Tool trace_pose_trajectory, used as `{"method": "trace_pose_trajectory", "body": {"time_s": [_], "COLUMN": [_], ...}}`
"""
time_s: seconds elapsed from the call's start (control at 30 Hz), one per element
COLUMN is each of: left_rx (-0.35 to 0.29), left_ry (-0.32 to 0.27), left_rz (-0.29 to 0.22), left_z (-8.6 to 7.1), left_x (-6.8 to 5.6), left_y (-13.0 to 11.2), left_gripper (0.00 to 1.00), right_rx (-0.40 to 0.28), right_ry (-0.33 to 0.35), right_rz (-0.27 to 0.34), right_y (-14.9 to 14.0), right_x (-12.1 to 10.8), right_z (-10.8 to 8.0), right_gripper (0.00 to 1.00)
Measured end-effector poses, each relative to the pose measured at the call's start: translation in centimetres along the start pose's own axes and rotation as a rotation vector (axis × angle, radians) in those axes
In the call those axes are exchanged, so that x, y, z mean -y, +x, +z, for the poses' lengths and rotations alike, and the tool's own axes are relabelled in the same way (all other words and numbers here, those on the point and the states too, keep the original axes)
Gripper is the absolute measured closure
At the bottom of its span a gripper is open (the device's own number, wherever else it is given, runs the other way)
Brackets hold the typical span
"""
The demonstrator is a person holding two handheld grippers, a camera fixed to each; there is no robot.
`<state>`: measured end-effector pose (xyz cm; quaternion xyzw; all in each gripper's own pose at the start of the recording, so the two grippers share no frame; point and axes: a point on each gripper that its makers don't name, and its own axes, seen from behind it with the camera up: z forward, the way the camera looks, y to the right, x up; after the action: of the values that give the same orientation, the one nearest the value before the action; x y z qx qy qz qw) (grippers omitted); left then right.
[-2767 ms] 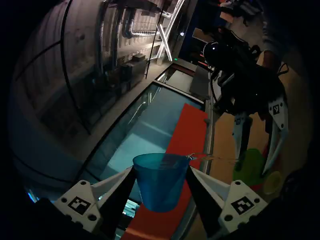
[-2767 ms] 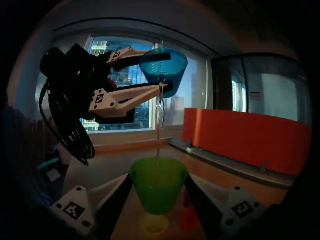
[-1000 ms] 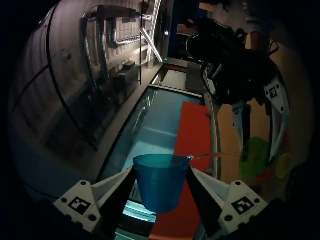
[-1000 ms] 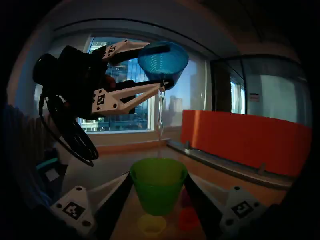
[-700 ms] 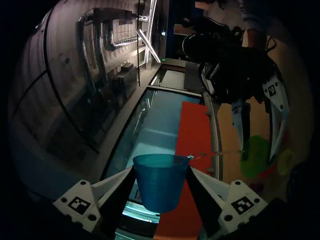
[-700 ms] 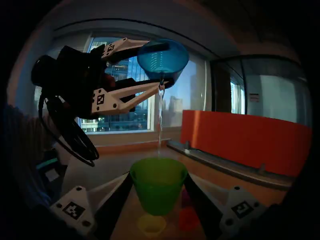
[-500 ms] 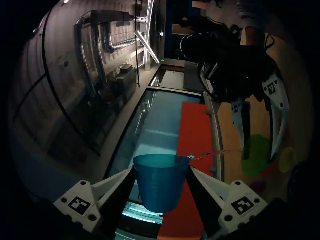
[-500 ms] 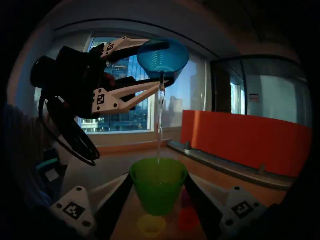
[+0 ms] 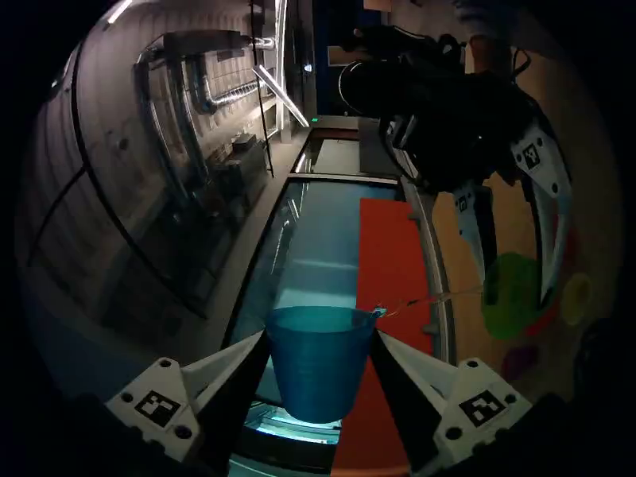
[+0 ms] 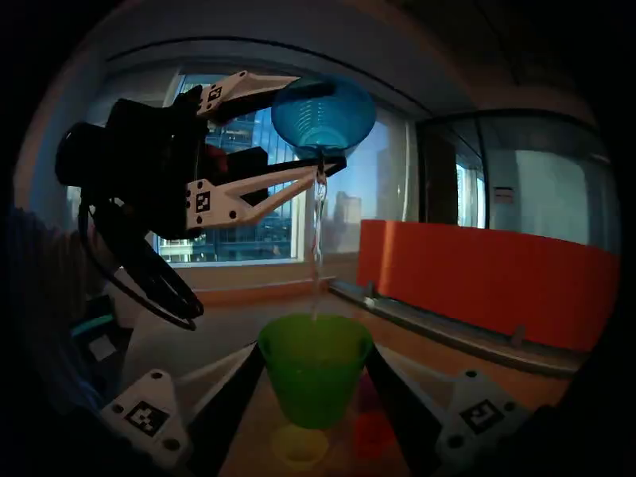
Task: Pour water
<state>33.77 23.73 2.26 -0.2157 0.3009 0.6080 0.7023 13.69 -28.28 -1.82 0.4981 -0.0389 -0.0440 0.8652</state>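
My left gripper [image 9: 319, 358] is shut on a blue cup [image 9: 319, 362], held tipped on its side. In the right gripper view the blue cup [image 10: 323, 115] hangs high, mouth toward me, with the left gripper [image 10: 306, 127] clamped around it. A thin stream of water [image 10: 316, 238] runs from its rim down into a green cup [image 10: 315, 378]. My right gripper [image 10: 315, 389] is shut on that green cup, held upright. The left gripper view shows the water stream [image 9: 429, 299] reaching the green cup [image 9: 511, 294] between the right gripper's white fingers [image 9: 554, 230].
An orange panel [image 10: 493, 278] runs along the right above a wooden table [image 10: 445, 350]. Small yellow [image 10: 298, 447] and red [image 10: 367, 436] cups stand on the table under the green cup. A big window [image 10: 238, 230] lies behind. Black cables [image 10: 151, 278] hang from the left gripper.
The blue cup has tipped further and risen slightly, its mouth turning more toward the right gripper. Water keeps streaming into the green cup, which stays still.
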Motion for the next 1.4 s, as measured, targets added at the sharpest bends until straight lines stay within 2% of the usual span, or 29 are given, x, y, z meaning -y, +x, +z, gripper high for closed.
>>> {"method": "trace_pose_trajectory", "body": {"time_s": [0.87, 1.4], "left_rx": [-0.009, -0.011], "left_ry": [0.006, 0.005], "left_rz": [0.127, 0.093], "left_z": [-0.16, -0.02], "left_x": [-0.2, -0.17], "left_y": [0.85, 0.66], "left_gripper": [0.15, 0.15], "right_rx": [-0.002, -0.005], "right_ry": [-0.008, -0.013], "right_rz": [0.005, 0.007], "right_y": [-0.06, -0.05], "right_x": [-0.36, -0.55], "right_z": [-0.01, -0.09], "right_gripper": [0.09, 0.09]}}
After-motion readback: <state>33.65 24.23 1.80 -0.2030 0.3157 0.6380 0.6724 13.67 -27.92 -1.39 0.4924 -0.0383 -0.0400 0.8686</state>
